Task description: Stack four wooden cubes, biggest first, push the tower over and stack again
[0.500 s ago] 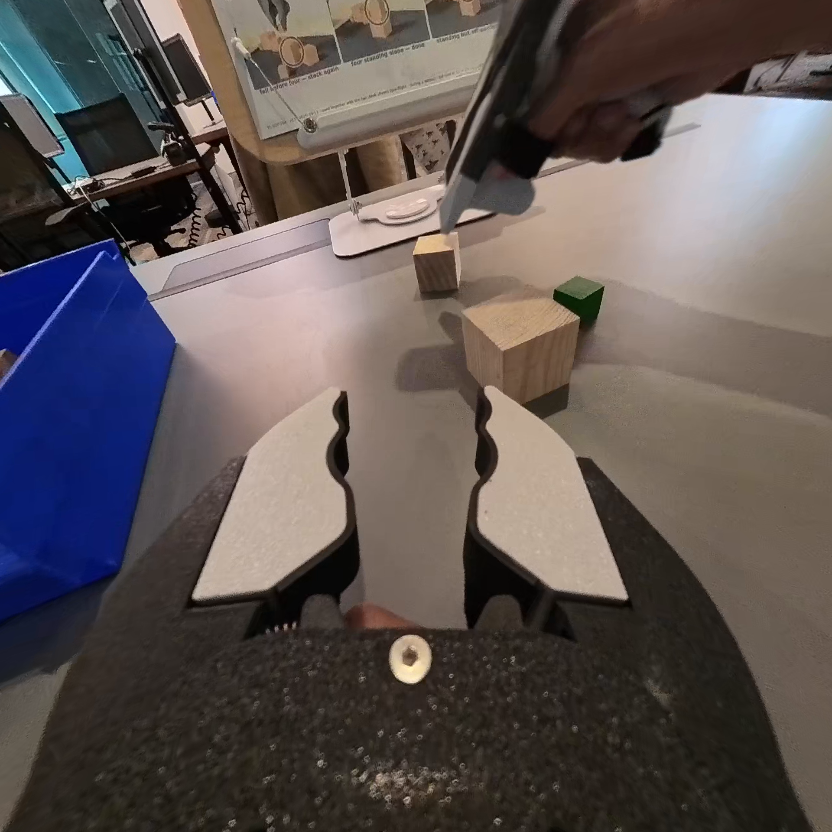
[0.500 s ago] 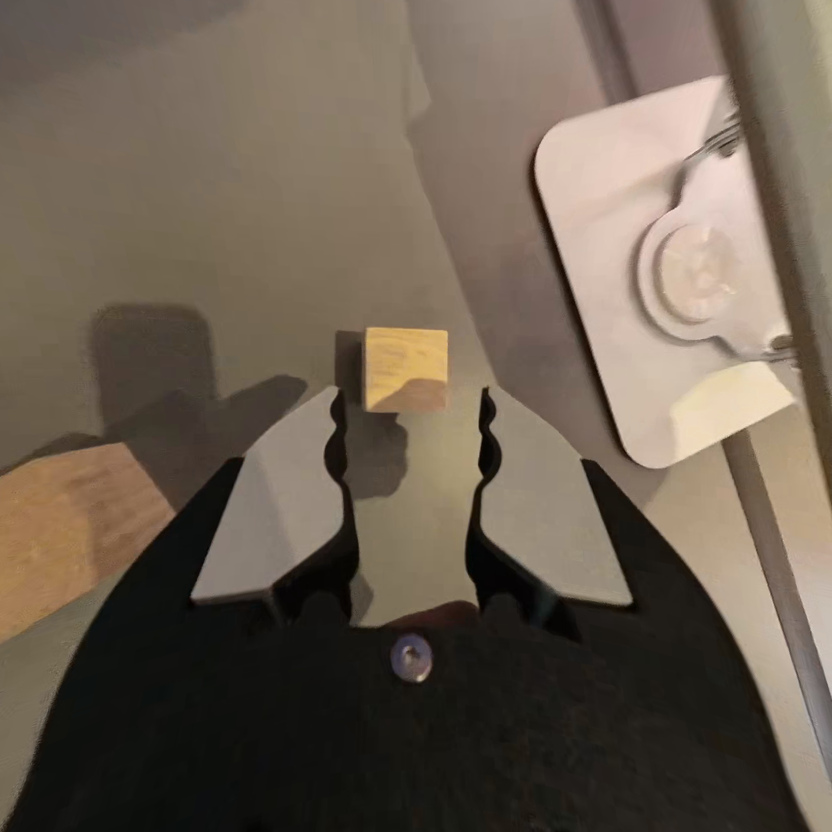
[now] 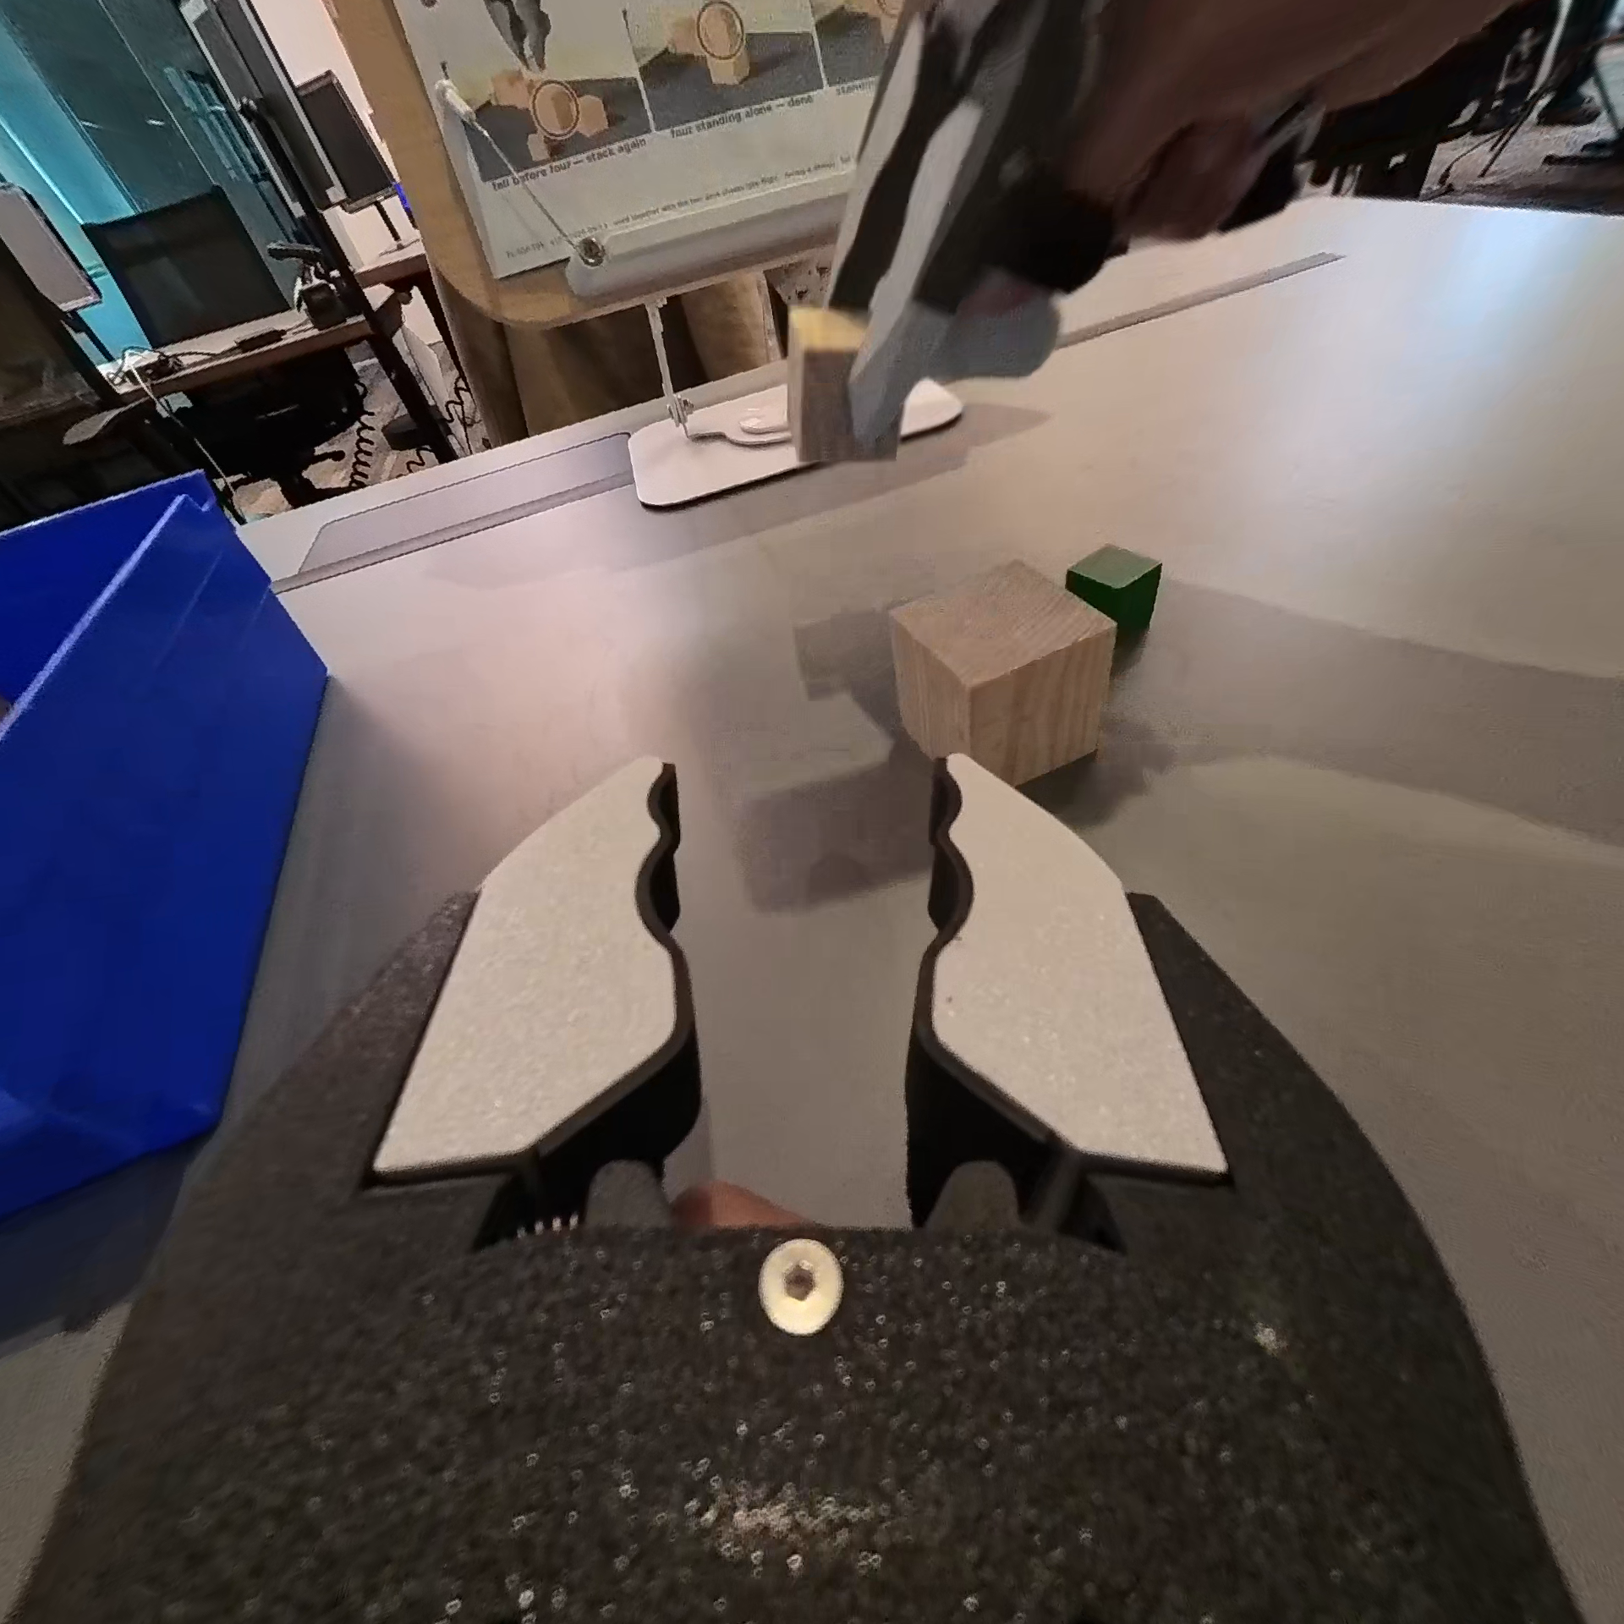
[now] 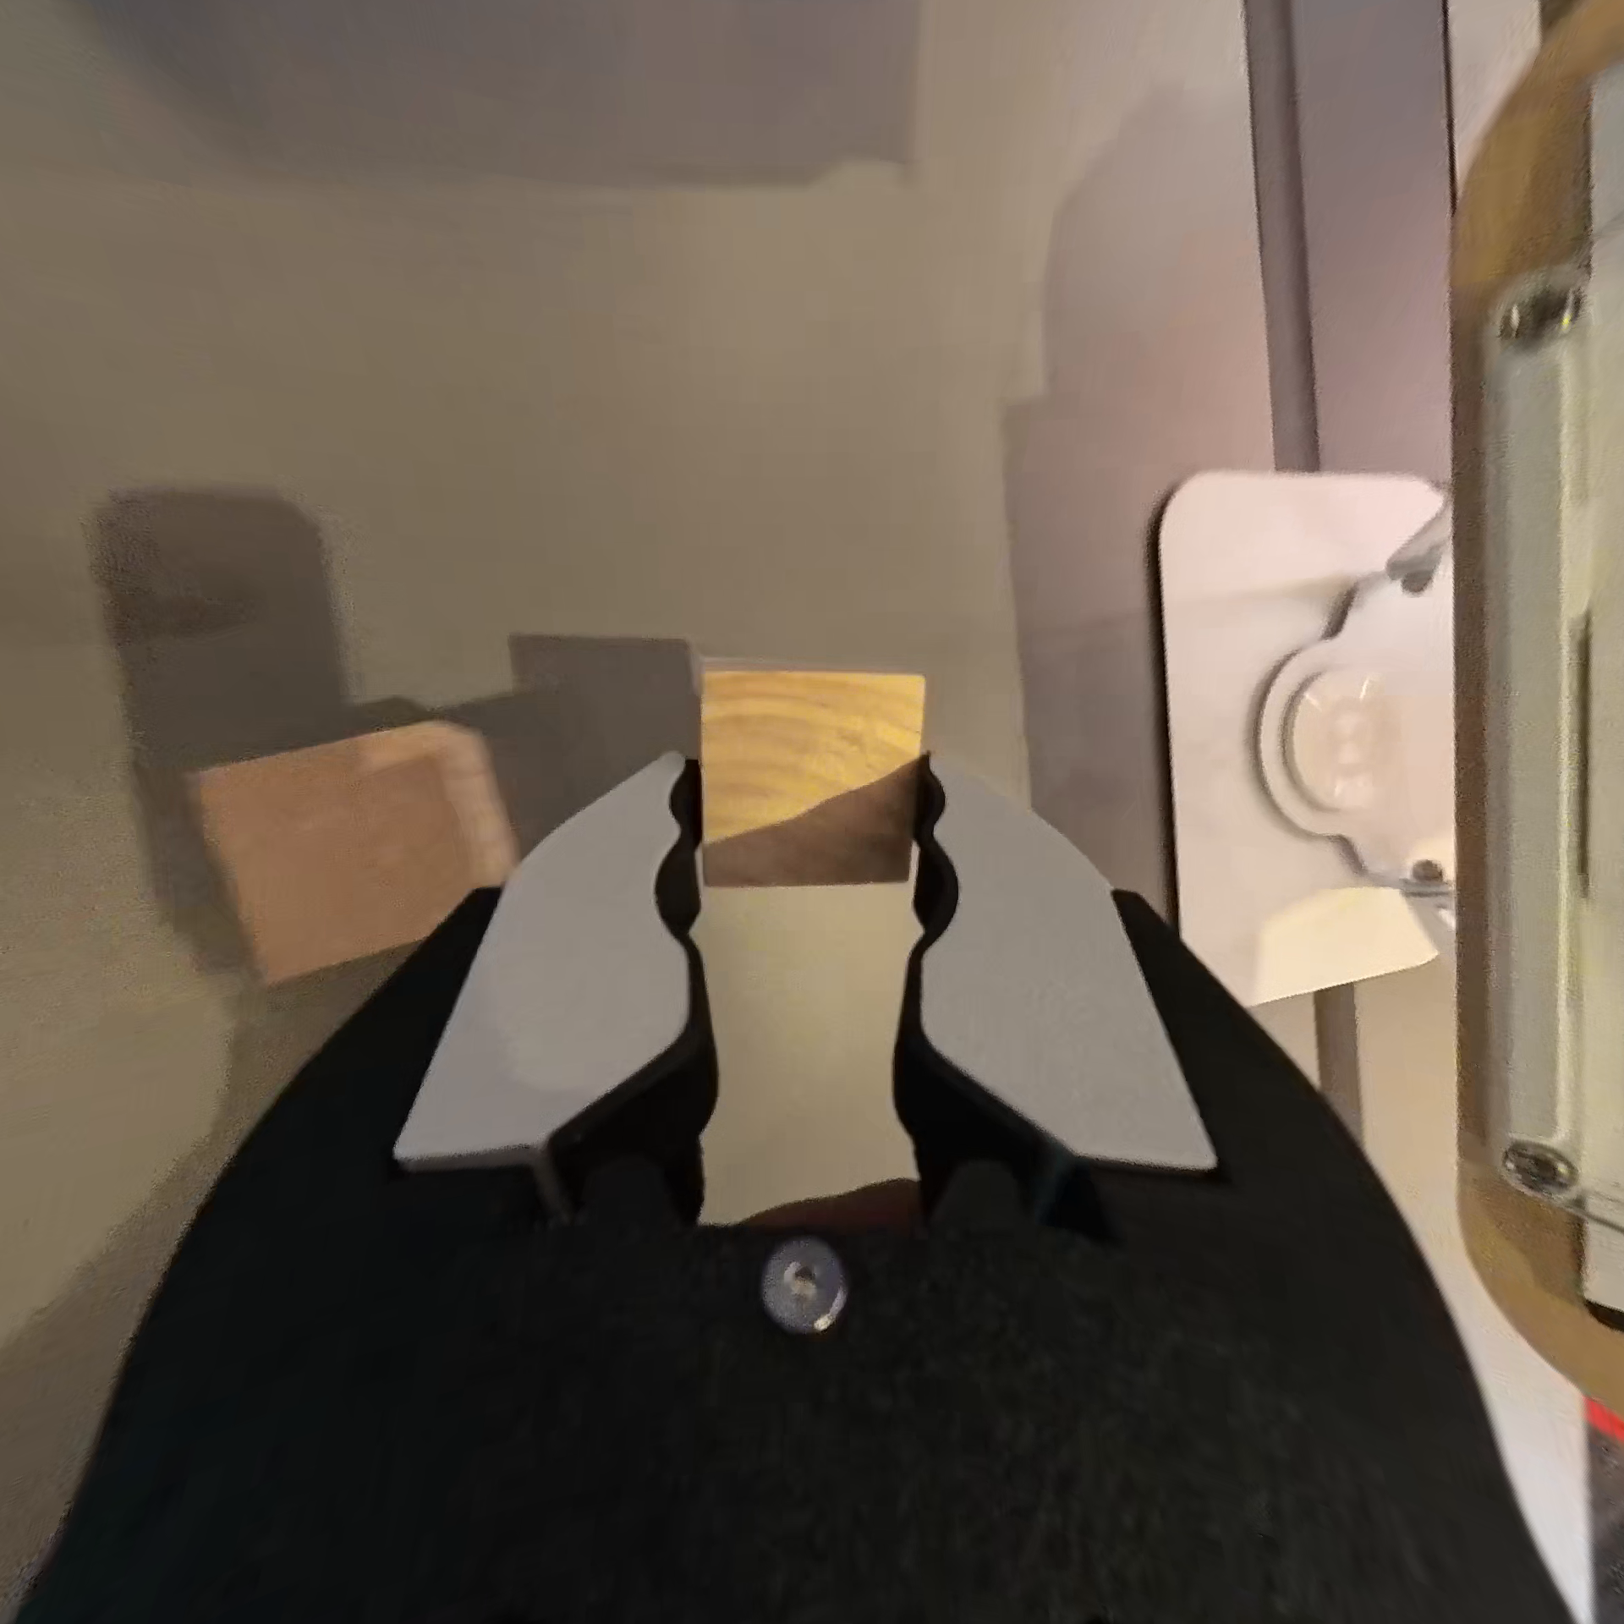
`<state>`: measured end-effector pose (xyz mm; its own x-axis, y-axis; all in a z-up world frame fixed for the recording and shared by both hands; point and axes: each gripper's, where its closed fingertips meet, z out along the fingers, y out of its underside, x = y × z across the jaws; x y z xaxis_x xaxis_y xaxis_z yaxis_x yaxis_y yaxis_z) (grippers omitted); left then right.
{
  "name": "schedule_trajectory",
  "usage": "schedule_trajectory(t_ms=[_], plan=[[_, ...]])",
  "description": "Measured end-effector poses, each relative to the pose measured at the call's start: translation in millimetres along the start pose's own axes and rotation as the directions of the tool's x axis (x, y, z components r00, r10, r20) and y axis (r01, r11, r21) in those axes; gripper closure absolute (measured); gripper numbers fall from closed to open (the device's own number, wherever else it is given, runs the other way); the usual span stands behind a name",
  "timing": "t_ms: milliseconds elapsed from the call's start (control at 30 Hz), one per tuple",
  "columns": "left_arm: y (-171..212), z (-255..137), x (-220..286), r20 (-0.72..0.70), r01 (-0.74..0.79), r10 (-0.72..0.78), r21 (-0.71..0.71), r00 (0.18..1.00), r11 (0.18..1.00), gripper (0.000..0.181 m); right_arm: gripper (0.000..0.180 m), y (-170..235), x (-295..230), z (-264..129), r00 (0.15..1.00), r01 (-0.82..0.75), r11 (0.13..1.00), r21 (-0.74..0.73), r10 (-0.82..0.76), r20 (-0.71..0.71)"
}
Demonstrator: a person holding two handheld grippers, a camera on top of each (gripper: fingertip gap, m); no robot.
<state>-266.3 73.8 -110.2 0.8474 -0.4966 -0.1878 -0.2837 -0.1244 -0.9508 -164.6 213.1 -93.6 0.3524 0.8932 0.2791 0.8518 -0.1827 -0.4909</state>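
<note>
My right claw (image 4: 808,773) pinches the small cube (image 4: 813,778) by its tips only; it could slip. My left claw (image 3: 804,782) gapes empty.

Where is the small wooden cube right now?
The small cube is held in the right gripper, lifted above the table; the left wrist view shows it beyond the big cube.

A blue bin (image 3: 132,791) sits at the grey table's (image 3: 1318,879) left edge. A white stand base (image 3: 703,457) rests at its far edge, holding an instruction board (image 3: 659,105).
</note>
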Motion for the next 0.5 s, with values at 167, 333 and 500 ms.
schedule_trajectory(t_ms=[167,333,500], plan=[[0.2,0.1,-0.5,-0.002,0.006,-0.006,-0.001,1.000,1.000,0.127,0.134,-1.1,-62.2,-35.4,0.984,0.149,0.989,-0.023,-0.146,0.105],[0.8,0.5,-0.2,0.002,0.000,0.000,-0.005,1.000,1.000,0.127,0.134,10.4,-89.5,-27.4,0.975,0.157,0.982,-0.110,-0.136,0.173],[0.0,-0.2,-0.6,0.005,-0.001,0.001,0.002,1.000,1.000,0.127,0.134,19.1,-97.4,-12.0,0.970,0.151,0.976,-0.160,-0.115,0.213]])
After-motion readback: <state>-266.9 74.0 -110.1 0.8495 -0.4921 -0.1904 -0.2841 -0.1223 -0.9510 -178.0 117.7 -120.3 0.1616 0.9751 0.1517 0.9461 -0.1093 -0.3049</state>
